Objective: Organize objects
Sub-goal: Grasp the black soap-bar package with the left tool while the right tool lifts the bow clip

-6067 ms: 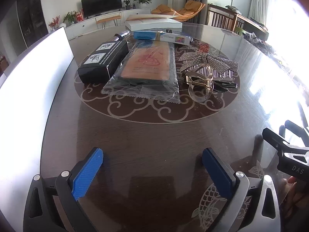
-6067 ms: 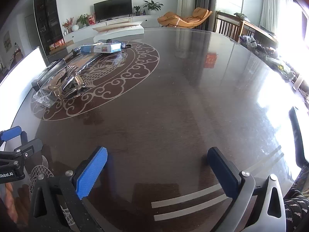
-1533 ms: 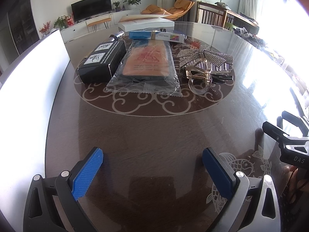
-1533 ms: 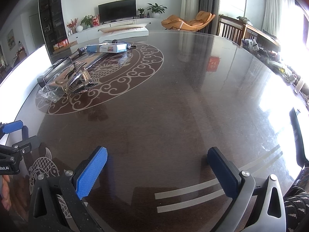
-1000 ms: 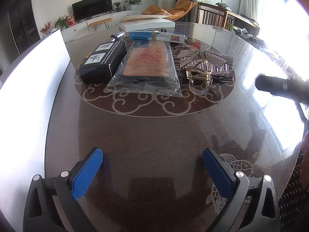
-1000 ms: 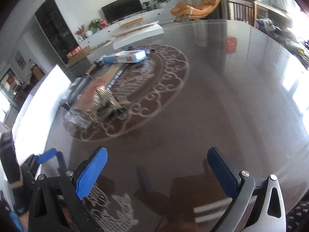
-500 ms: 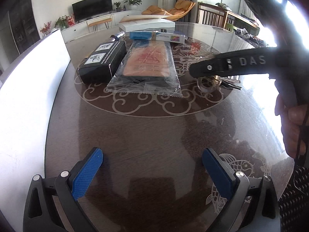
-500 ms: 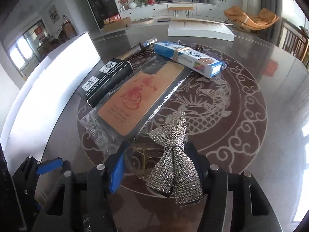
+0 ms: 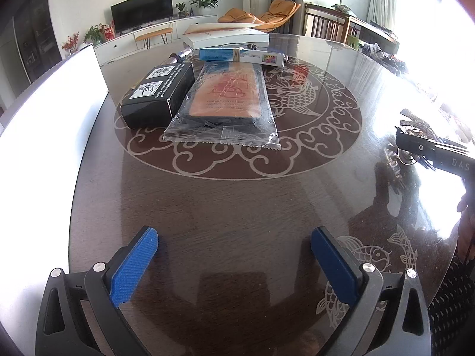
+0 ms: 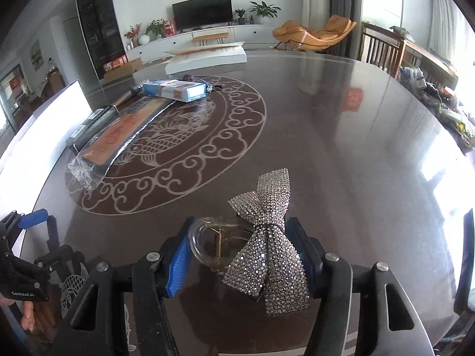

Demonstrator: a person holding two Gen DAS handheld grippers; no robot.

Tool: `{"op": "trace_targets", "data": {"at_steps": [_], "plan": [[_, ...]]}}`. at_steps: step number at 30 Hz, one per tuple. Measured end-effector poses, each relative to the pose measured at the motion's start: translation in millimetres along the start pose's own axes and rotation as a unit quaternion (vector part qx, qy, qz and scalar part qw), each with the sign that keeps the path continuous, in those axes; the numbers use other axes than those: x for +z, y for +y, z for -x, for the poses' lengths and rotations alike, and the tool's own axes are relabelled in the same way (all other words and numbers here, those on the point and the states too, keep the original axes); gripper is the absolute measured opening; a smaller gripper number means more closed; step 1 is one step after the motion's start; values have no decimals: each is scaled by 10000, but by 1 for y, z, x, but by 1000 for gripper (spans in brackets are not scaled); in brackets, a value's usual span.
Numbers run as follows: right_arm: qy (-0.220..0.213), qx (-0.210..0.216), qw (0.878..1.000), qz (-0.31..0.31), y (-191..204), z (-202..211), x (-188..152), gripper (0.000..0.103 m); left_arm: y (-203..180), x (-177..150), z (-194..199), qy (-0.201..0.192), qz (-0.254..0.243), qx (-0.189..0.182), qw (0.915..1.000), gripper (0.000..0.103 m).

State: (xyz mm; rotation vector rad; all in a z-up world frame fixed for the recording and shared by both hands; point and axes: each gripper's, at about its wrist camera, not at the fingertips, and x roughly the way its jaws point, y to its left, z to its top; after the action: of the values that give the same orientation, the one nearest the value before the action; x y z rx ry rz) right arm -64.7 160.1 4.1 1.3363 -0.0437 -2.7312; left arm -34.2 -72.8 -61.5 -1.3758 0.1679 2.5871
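Right gripper (image 10: 242, 259): pressed in on a rhinestone bow hair clip (image 10: 264, 255), blue pads against its two sides; the clear claw and its brass spring (image 10: 217, 244) sit between the jaws, and the sparkly bow drapes over the front.
Why held so: gripping across the hard clip body rather than the soft bow looks the firmer choice, since the fabric would slip or crush.
Where the clip is: in the right gripper, above bare dark table (image 10: 341, 154), off to the right of the round inlaid medallion (image 10: 190, 160); I cannot tell whether its underside touches the glass.
Left gripper (image 9: 234, 262): spread wide with nothing between the pads, low over the near edge of the table; it seems parked out of the way while the other hand works.
Seen from the left wrist: the right gripper (image 9: 415, 148) shows at the far right edge with a bit of the sparkly bow (image 9: 414, 121) above it, well apart from the other goods.
Goods on the medallion: black carton (image 9: 158, 96), plastic-wrapped orange pack (image 9: 227, 102) just beside it, blue box (image 9: 240, 56) lying crosswise behind both; side by side, they read as a sorted group.
Further back: a flat white box (image 9: 225, 35) near the far rim.
Judgement: the clip is being carried away from that group, probably to a spot of its own.
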Motion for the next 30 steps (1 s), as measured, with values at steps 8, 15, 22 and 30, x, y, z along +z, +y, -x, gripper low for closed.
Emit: {"op": "trace_targets", "data": {"at_steps": [8, 15, 22, 30], "plan": [[-84, -201, 9996, 199, 4, 1, -9, 77, 21, 86, 20, -386, 134, 320, 9987, 103], [-137, -199, 9992, 304, 12, 1, -12, 77, 65, 166, -67, 421, 485, 725, 9953, 103], [-92, -218, 9989, 401, 17, -1, -14, 77, 87, 167, -93, 546, 912, 512, 9930, 103], [-13, -79, 10000, 10, 2, -3, -13, 77, 87, 156, -91, 401, 1088, 353, 9926, 59]]}}
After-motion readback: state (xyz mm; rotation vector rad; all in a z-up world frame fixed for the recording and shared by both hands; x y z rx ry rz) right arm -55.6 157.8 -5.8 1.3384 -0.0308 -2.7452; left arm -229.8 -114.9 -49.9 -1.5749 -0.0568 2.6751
